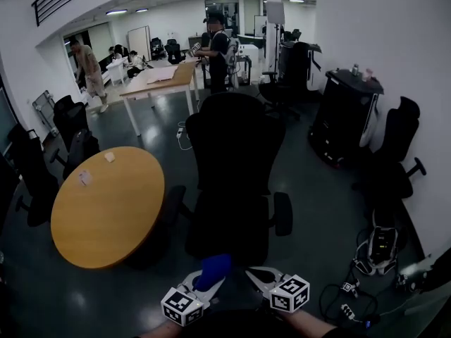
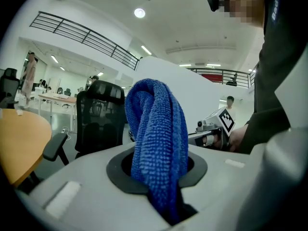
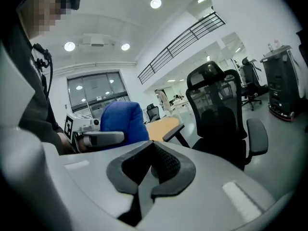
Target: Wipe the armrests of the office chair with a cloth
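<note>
A black mesh office chair (image 1: 232, 167) stands just ahead of me, its back toward me, with padded armrests at left (image 1: 175, 196) and right (image 1: 282, 213). Low in the head view, my left gripper (image 1: 201, 287) is shut on a folded blue cloth (image 1: 213, 271). In the left gripper view the cloth (image 2: 156, 143) bulges up out of the jaws of the left gripper (image 2: 159, 170). My right gripper (image 1: 264, 282) is beside it, shut and holding nothing (image 3: 153, 170). Both grippers hang short of the chair (image 3: 221, 119) and touch nothing.
A round wooden table (image 1: 106, 206) stands close to the chair's left armrest. Other black chairs (image 1: 394, 160) and a black cabinet (image 1: 345, 118) line the right side. Cables and power strips (image 1: 352, 294) lie on the floor at right. People stand by a long table (image 1: 158, 76) at the back.
</note>
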`<state>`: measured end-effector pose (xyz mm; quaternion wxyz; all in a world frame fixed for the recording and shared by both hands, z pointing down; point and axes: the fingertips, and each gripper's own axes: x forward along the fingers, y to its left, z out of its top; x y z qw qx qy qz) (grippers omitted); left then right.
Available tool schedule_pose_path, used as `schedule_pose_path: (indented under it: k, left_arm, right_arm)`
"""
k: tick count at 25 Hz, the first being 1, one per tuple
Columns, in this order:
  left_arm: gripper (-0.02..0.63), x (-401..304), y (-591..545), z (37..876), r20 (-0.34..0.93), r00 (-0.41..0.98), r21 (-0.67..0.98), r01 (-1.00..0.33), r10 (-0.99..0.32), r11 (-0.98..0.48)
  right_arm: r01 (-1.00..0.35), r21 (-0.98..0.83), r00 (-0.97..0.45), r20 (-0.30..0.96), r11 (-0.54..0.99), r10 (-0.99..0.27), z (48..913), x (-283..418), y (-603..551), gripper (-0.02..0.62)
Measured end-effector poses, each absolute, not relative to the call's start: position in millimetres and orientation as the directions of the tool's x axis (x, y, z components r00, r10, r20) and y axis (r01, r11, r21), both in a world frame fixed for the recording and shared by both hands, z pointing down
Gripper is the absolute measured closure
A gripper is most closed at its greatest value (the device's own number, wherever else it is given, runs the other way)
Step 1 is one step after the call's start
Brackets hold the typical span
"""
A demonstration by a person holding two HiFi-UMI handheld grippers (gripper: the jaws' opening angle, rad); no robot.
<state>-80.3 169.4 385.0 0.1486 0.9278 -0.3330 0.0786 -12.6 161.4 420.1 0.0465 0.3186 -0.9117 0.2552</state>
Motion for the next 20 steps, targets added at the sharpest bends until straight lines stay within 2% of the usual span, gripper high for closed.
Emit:
schedule_pose_path:
  k: [5, 11, 20]
  left_arm:
    - [0.497, -102, 166, 364, 0.185, 0.780, 0.225, -0.626, -0.598, -0.747]
    - [0.497, -101, 175, 355, 0.150, 0.815, 0.209, -0.579, -0.559, -0.788]
    - [0.497, -104, 187, 352, 0.163, 0.800, 0.205, -0.600, -0.578, -0.773]
  right_arm:
    - [-0.624, -0.357, -0.780, 0.239, 0.695, -0.578, 398, -35, 163, 0.591]
    - [-0.645, -0.203, -0.764, 0.165, 0.737, -0.623, 361, -49, 169, 0.591]
    - [-0.651, -0.181, -0.759, 0.126, 0.737, -0.639, 362, -48, 179, 0.591]
